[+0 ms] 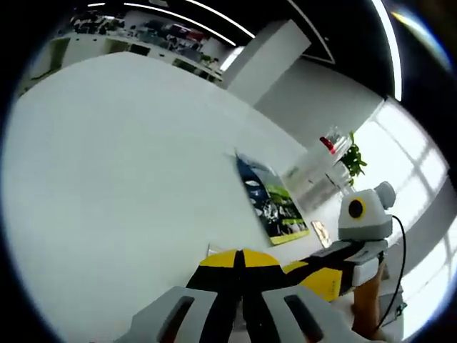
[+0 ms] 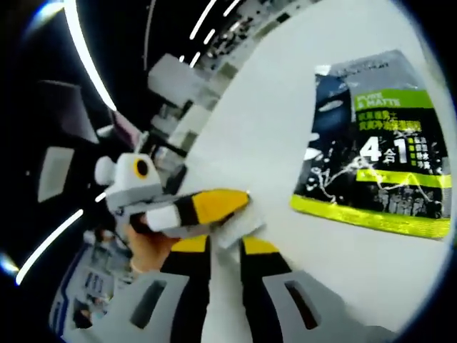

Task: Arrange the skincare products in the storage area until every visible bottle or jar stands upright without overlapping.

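Observation:
A dark sachet with a lime-green band lies flat on the white table; in the left gripper view the sachet lies just beyond my jaws. My left gripper is shut, its yellow tips pressed together over the corner of a flat white packet. In the right gripper view the left gripper comes in from the left with the white packet at its tip. My right gripper is open, and the packet's edge sits at the gap between its yellow tips. The right gripper enters the left gripper view from the right.
A clear plastic container with a red item stands near the table's far edge, with a green plant behind it. A hand holds the left gripper. A wide bare stretch of the table spreads to the left.

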The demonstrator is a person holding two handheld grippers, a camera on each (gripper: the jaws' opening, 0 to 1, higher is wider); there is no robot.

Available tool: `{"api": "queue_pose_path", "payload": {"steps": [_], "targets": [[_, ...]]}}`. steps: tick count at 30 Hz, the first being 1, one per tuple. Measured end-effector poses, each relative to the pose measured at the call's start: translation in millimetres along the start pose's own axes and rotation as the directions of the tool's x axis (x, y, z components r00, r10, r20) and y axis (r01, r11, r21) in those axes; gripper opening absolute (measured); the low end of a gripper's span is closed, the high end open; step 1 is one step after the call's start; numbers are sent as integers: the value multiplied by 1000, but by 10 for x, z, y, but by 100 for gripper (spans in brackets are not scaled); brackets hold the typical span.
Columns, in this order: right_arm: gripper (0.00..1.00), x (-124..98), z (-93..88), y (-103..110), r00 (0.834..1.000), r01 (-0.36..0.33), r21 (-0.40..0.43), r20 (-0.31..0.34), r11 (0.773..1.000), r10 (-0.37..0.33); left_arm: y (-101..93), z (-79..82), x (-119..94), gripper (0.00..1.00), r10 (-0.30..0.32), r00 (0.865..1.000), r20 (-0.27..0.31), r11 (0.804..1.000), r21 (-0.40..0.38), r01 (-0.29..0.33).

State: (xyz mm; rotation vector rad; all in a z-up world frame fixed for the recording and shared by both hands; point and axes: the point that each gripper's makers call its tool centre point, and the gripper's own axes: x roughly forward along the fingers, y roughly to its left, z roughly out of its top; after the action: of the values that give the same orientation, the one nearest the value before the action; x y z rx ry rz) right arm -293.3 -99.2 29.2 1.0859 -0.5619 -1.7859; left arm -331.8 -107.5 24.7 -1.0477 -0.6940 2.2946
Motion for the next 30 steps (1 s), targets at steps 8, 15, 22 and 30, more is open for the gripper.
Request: {"api": "queue_pose_path", "payload": {"steps": [8, 15, 22, 30], "targets": [[8, -4, 218, -21, 995, -1, 39, 98, 999, -2, 6, 36, 11, 0, -5, 1000, 0, 1000, -9, 5], [8, 24, 254, -125, 995, 43, 32, 91, 999, -46, 5, 23, 27, 0, -10, 1000, -4, 1000, -3, 10], [0, 12, 191, -204, 991, 111, -22, 83, 994, -109, 43, 161, 52, 0, -10, 999, 33, 999, -33, 11], [0, -117, 303, -67, 986, 73, -98, 154, 992, -57, -5, 679, -121, 6, -110, 928, 357, 993, 76, 88]]}}
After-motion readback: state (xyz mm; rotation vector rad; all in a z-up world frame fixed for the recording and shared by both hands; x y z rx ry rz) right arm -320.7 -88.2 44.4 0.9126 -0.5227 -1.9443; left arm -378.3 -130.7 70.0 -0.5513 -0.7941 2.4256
